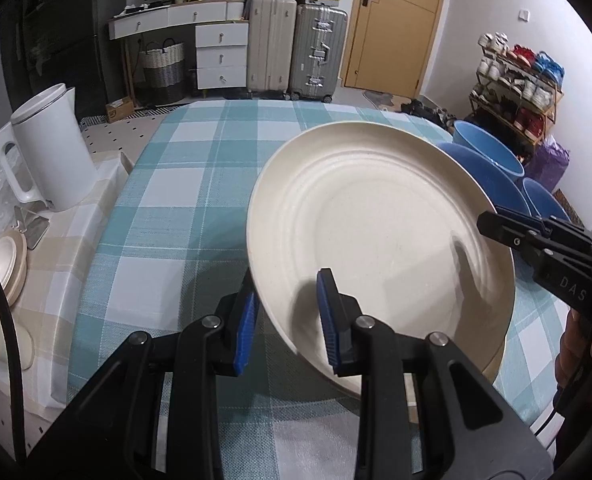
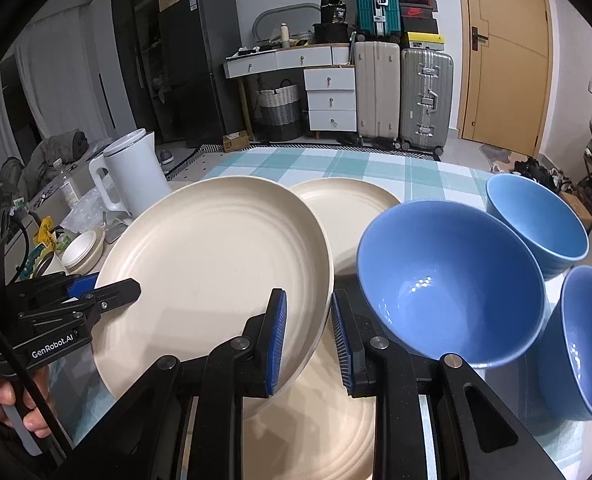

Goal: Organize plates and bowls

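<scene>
Both the left claw [image 1: 288,320] and right claw [image 2: 307,340] are clamped on the raised cream plate [image 2: 216,264], above the bench [image 1: 184,184], so uneven pulling could slip it onto the lower plate [image 2: 347,208] or the blue bowl [image 2: 451,280] at three o'clock.

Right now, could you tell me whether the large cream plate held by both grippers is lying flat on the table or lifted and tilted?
Lifted and tilted: the cream plate hangs above a second plate, both grippers pinching its rim.
</scene>
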